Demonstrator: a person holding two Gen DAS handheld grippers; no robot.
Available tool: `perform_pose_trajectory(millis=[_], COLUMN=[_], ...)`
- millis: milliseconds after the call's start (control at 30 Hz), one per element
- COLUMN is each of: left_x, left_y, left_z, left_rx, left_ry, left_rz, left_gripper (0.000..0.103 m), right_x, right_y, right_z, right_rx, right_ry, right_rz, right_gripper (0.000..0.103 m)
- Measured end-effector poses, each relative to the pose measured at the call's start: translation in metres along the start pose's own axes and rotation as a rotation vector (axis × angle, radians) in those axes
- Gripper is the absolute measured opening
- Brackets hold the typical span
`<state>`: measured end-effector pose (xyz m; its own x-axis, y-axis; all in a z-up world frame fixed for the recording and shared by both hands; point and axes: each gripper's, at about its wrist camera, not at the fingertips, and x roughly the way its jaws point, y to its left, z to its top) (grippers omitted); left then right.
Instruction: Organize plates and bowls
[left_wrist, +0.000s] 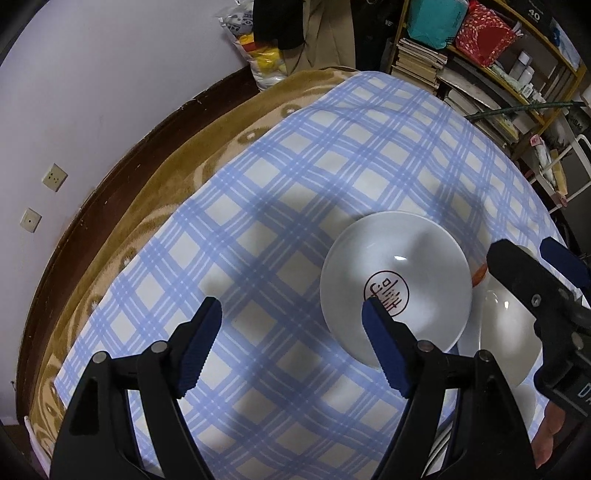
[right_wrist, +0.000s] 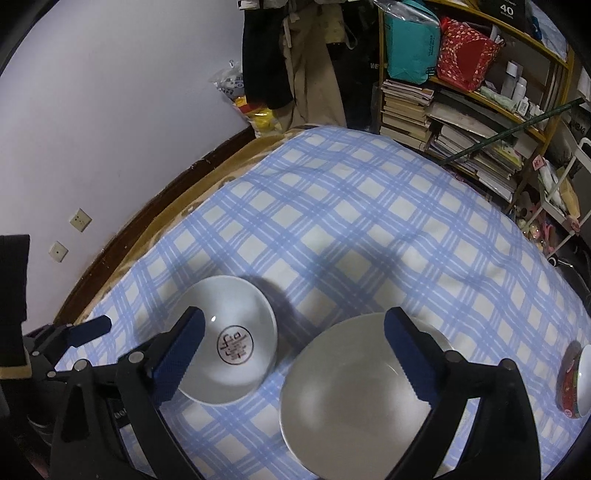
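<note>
A small white dish (left_wrist: 395, 284) with a red round emblem lies on the blue checked cloth. My left gripper (left_wrist: 291, 347) hovers open just left of it; its right finger overlaps the dish's near rim in the picture, and nothing is between the pads. In the right wrist view the same dish (right_wrist: 225, 339) lies at the left and a larger plain white plate (right_wrist: 354, 398) to its right. My right gripper (right_wrist: 295, 354) stands wide open above both, pressing on neither. A red patterned bowl (right_wrist: 574, 384) sits at the right edge.
The checked cloth (right_wrist: 351, 229) covers a brown blanket (left_wrist: 173, 166) beside a white wall. Crowded shelves of books and boxes (right_wrist: 461, 122) stand behind, with hanging clothes (right_wrist: 295, 55). One finger of the left gripper (right_wrist: 90, 328) shows at the left.
</note>
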<state>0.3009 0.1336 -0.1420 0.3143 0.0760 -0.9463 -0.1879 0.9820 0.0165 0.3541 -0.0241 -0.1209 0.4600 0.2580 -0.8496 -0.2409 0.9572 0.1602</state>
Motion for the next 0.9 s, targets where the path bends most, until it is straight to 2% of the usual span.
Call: perform_pose_trajectory(millis=[200,367,500,567,667,733,900], left_x=[0.009,0.014,0.018,0.02,0.022,0.025,0.035], left_y=[0.001,0.004,0.006,0.006,0.003,0.002,0.005], left_z=[0.003,0.004,0.004,0.004,0.006,0.007,0.011], left_rx=[-0.006,-0.018,-0.031,-0.031,-0.015,-0.017,-0.047], left_ry=[0.019,0.032,0.033,0.028,0.013,0.014,0.046], left_rz=[-0.002,-0.01,-0.036,-0.041,-0.015,-0.014,-0.083], left_gripper=[0.078,0.077,0.077,0.077,0.062,0.048,0.03], right_x=[0.008,0.02,0.028,0.031,0.036,0.039,0.048], right_y=[0.002,0.005,0.008,0.01,0.011,0.011,0.015], right_z=[0.005,0.006,0.003,0.0,-0.001,-0.001,-0.004], right_rx=[0.007,0.003,-0.014,-0.02,-0.021,-0.018,-0.028], right_ry=[0.001,0.065,0.105,0.12,0.138,0.154,0.19], right_rz=[0.025,0.034,0.041,0.04,0.026,0.043,0.04], right_gripper=[0.1,0.074,0.063,0.048,0.034,0.03,0.023])
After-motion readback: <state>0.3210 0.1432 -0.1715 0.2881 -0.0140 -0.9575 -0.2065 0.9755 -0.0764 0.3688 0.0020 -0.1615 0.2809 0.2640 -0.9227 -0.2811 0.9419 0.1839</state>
